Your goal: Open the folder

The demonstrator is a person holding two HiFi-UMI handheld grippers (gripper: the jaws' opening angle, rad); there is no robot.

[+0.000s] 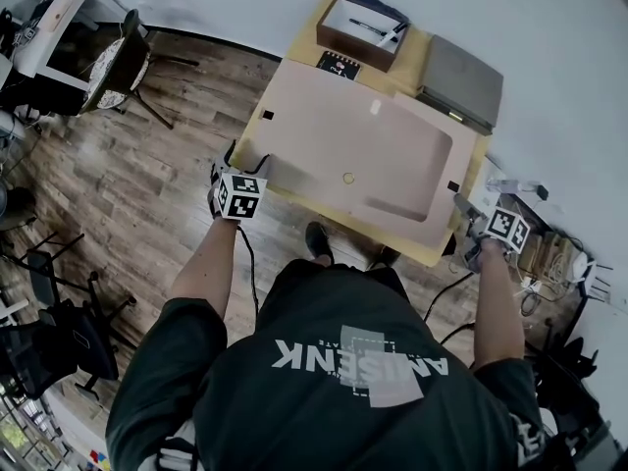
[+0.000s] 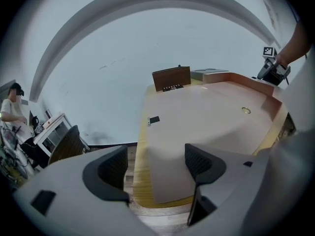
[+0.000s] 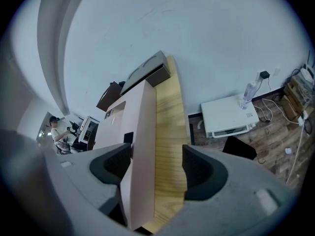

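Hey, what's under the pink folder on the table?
Only the wooden table shows, as a strip of bare wood around the edges of the pink folder. The folder covers most of the tabletop, so anything else beneath it cannot be seen.

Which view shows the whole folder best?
Head view: the whole pink folder shows from above. Left gripper view gives its near corner and top, obliquely. Right gripper view sees only one edge, end-on.
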